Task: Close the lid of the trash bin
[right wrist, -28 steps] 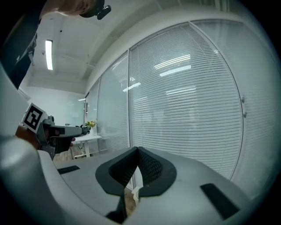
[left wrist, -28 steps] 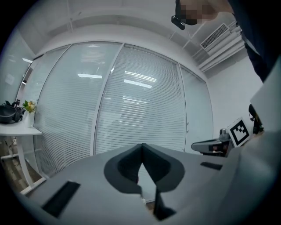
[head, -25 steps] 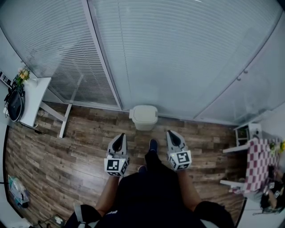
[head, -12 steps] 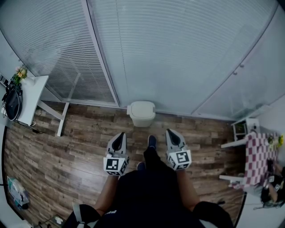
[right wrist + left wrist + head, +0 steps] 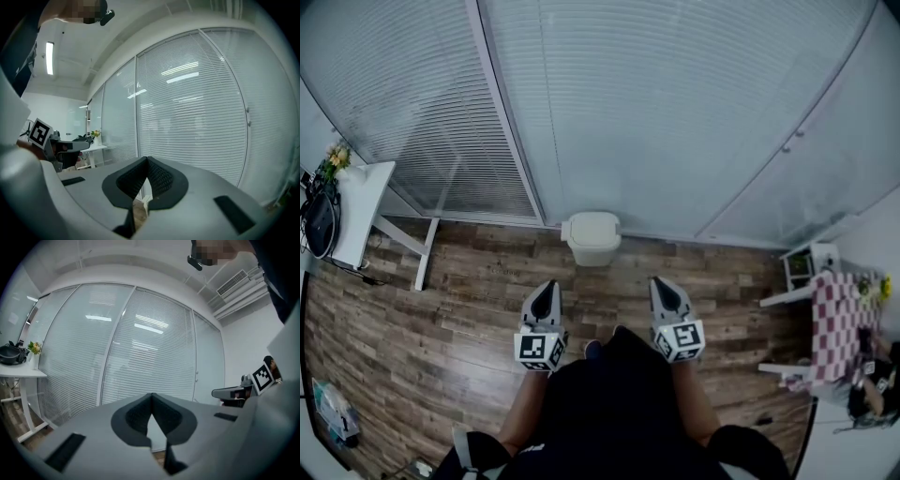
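Jaws pressed together, empty, on left gripper [image 5: 546,290], right gripper [image 5: 666,286]. Head view alone shows trash bin lid [image 5: 592,228].

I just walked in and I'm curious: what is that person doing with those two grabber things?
A person stands on the wooden floor with a grabber in each hand. The left gripper and the right gripper are both shut with nothing in them. They point toward a small trash bin that sits by the glass wall. Neither gripper touches the bin. From above, its lid looks down already.
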`<action>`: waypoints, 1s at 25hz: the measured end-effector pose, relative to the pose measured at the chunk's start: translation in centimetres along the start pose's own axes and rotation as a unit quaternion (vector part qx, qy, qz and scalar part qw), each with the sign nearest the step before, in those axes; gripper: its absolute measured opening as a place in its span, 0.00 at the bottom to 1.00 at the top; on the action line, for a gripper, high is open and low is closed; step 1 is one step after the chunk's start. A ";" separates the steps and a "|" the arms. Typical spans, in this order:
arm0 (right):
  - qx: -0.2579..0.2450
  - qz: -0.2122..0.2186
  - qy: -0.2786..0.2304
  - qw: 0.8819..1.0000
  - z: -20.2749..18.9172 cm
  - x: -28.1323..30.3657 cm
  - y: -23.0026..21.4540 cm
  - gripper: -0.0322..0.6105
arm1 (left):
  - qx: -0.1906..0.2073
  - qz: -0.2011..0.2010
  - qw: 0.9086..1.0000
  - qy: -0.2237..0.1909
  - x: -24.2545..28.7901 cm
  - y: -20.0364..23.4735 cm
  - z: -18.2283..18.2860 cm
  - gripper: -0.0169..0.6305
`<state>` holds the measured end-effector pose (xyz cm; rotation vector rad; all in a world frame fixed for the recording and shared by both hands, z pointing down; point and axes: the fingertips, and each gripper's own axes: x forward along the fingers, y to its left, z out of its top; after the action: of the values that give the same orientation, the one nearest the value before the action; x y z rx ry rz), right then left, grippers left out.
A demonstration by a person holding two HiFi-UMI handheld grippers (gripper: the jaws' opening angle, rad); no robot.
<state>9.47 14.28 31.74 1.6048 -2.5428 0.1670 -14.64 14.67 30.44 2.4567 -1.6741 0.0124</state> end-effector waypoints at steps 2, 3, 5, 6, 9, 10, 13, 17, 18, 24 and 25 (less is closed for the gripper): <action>-0.011 0.004 0.002 1.000 0.1 0.1 -0.1 0.05 | 0.001 0.000 1.000 -0.001 0.2 0.3 0.2 0.04; -0.015 0.006 0.002 1.000 0.1 0.1 -0.1 0.05 | 0.001 0.000 1.000 -0.002 0.3 0.4 0.3 0.04; -0.022 0.006 0.000 1.000 0.2 0.2 -0.2 0.05 | 0.001 -0.001 1.000 -0.003 0.4 0.5 0.6 0.04; -0.023 0.006 -0.001 1.000 0.3 0.2 -0.2 0.05 | 0.002 -0.003 1.000 -0.004 0.4 0.4 0.7 0.04; -0.022 0.006 -0.001 1.000 0.4 0.2 -0.1 0.05 | 0.009 -0.009 1.000 -0.003 0.4 0.2 0.8 0.04; -0.022 0.007 0.000 1.000 0.4 0.2 -0.1 0.05 | 0.012 -0.009 1.000 -0.002 0.5 0.2 0.6 0.04; -0.033 0.014 0.006 0.999 0.2 0.4 0.4 0.05 | 0.009 -0.006 1.000 0.005 0.2 0.3 0.2 0.04; -0.029 0.026 0.003 0.999 0.6 0.3 1.1 0.05 | 0.006 -0.013 1.000 0.008 0.0 0.0 -0.2 0.04; -0.025 0.027 0.001 0.999 0.7 0.3 1.2 0.05 | 0.006 -0.014 1.000 0.008 0.1 -0.1 -0.2 0.04; -0.032 0.023 0.000 0.999 0.8 0.3 0.9 0.05 | 0.009 -0.019 1.000 0.005 0.1 -0.3 0.0 0.04; -0.031 0.026 0.001 0.999 0.8 0.3 1.1 0.05 | 0.009 -0.020 1.000 0.003 0.2 -0.3 0.0 0.04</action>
<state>8.31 14.32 30.95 1.5179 -2.5629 0.0927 -14.26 14.64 30.39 2.5004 -1.6291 0.0311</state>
